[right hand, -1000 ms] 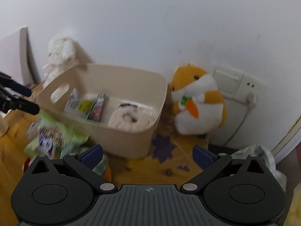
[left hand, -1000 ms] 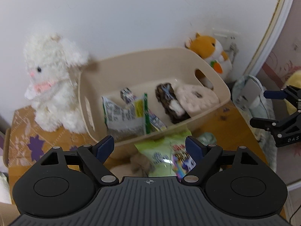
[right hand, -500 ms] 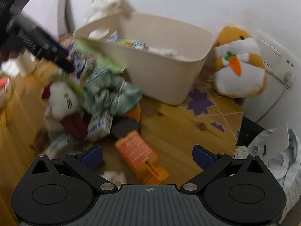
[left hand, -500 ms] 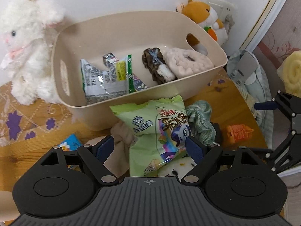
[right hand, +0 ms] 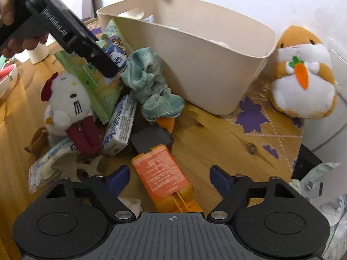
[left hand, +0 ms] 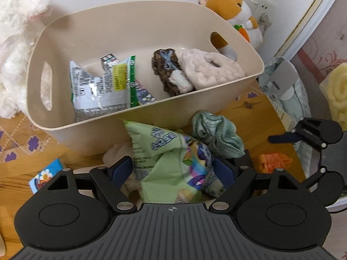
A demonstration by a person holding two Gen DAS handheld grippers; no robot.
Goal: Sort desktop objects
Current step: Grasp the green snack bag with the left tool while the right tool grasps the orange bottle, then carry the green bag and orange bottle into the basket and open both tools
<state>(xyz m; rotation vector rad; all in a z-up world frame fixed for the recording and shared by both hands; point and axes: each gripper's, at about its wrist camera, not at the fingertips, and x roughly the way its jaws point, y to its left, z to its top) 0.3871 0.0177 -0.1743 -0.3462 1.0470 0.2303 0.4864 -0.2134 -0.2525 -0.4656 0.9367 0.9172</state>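
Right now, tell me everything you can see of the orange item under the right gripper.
The orange plastic box lies flat on the wooden table, long and rectangular, a paler printed label on top and ribbed clip parts at its near end. Its far end meets a dark grey block. The right gripper straddles it, jaws just closing, pads not yet touching.

Counted across both wrist views: 1 beige bin (left hand: 249, 80); 3 plush toys: 1 white rabbit (left hand: 15, 43), 1 orange hamster (right hand: 303, 82), 1 white kitty (right hand: 67, 99). 2 snack bags: 1 green (left hand: 167, 162) outside the bin, 1 silver (left hand: 97, 91) inside. 1 green cloth (right hand: 151, 86), 1 orange utility knife (right hand: 164, 173), 1 small white carton (right hand: 119, 127). 2 grippers: left gripper (left hand: 173, 171), right gripper (right hand: 170, 176).
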